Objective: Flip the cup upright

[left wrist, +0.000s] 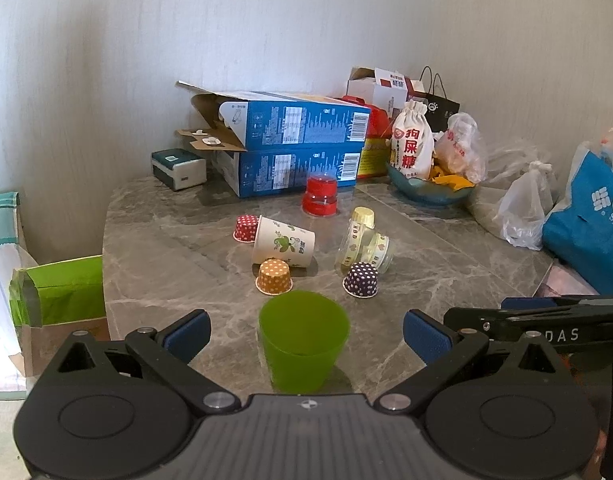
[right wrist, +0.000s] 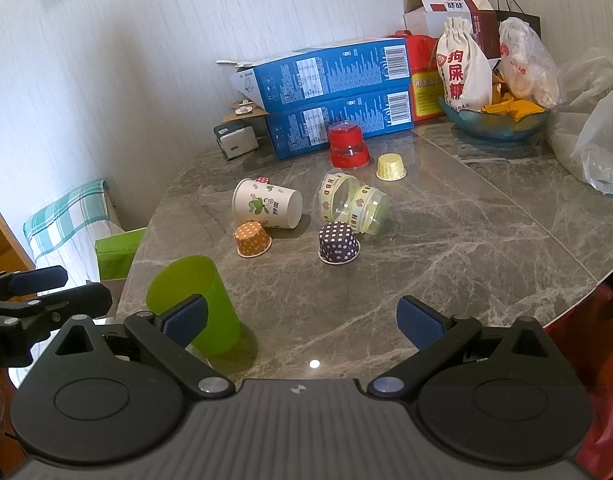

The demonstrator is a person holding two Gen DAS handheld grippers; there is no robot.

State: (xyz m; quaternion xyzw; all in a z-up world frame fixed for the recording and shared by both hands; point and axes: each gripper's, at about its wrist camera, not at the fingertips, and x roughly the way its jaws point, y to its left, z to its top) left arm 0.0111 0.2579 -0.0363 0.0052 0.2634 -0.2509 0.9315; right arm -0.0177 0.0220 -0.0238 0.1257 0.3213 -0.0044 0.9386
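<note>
A green plastic cup (left wrist: 303,340) stands upright, mouth up, on the grey marble table (left wrist: 166,264) between the open fingers of my left gripper (left wrist: 305,336), not touching either pad. In the right wrist view the same green cup (right wrist: 194,304) stands at the lower left, partly behind the left finger of my open, empty right gripper (right wrist: 302,322). A white paper cup (left wrist: 283,246) lies on its side mid-table. Small dotted orange (left wrist: 274,277), purple (left wrist: 361,280) and red (left wrist: 246,228) cups sit mouth down.
Clear HBD cups (left wrist: 366,246) lie on their side, a yellow small cup (left wrist: 364,217) and stacked red cups (left wrist: 320,195) behind. Blue boxes (left wrist: 298,148), a bowl with bags (left wrist: 430,188) and plastic bags (left wrist: 526,208) line the back and right. A green box (left wrist: 62,292) stands left of the table edge.
</note>
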